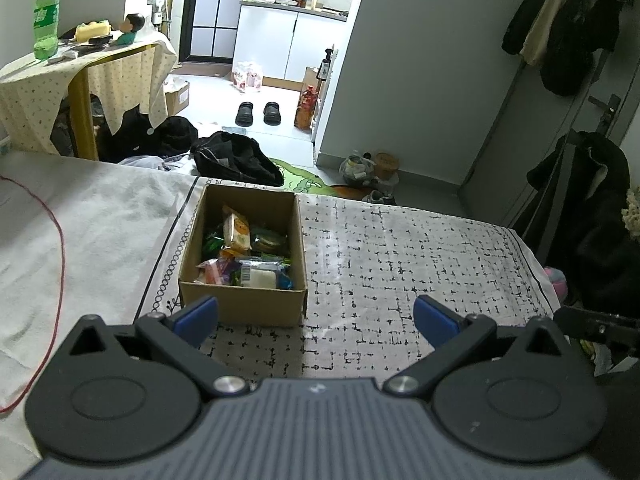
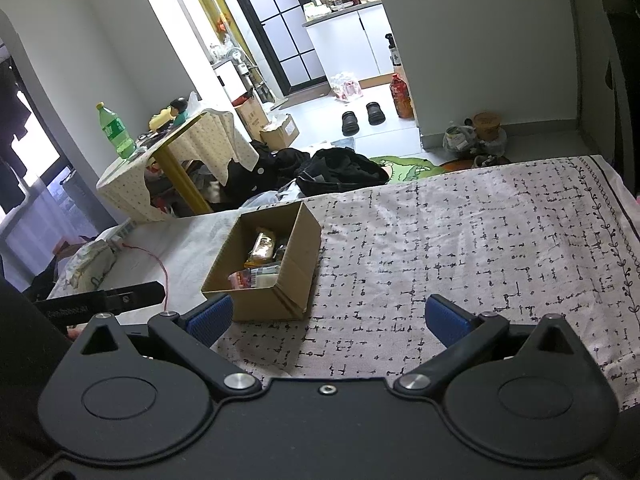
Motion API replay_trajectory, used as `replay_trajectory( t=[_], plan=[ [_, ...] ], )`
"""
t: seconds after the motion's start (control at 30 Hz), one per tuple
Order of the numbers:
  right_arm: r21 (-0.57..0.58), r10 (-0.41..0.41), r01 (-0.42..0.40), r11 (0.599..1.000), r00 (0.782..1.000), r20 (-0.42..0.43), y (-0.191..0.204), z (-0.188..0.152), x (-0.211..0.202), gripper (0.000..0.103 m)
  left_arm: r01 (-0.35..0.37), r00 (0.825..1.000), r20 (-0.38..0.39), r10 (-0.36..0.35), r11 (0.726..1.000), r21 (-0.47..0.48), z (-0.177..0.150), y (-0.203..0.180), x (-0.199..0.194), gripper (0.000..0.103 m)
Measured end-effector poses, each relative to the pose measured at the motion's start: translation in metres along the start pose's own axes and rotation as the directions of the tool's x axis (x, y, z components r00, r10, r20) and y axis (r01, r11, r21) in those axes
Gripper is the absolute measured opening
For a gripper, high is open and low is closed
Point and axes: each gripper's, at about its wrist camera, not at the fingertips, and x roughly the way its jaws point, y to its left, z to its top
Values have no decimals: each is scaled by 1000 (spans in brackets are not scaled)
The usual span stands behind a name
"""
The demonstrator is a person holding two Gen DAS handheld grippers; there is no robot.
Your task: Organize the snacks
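An open cardboard box (image 1: 240, 300) stands on the patterned cloth (image 1: 400, 260) of the bed; it also shows in the right wrist view (image 2: 296, 268). Several snack packets (image 1: 244, 256) lie inside it, an orange-and-white one on top (image 1: 237, 232); the right wrist view shows them too (image 2: 260, 260). My left gripper (image 1: 316, 320) is open and empty, just in front of the box and slightly right of it. My right gripper (image 2: 327, 318) is open and empty, in front of the box, to its right.
A red cable (image 1: 60, 248) runs over the white sheet at left. Beyond the bed are a draped table (image 1: 80, 72) with a green bottle (image 1: 46, 20), black bags (image 1: 236, 158) on the floor, and slippers (image 1: 260, 114). The other gripper's body (image 2: 120, 298) shows at left.
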Motion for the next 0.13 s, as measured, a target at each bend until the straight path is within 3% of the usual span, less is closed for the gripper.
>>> replay_trajectory(
  t=[0.13],
  plan=[
    [2,1,-1,1000,1000,-2,0,0,0,103,-4,1000,4,3,1000,19,0,-2,-1,103]
  ],
)
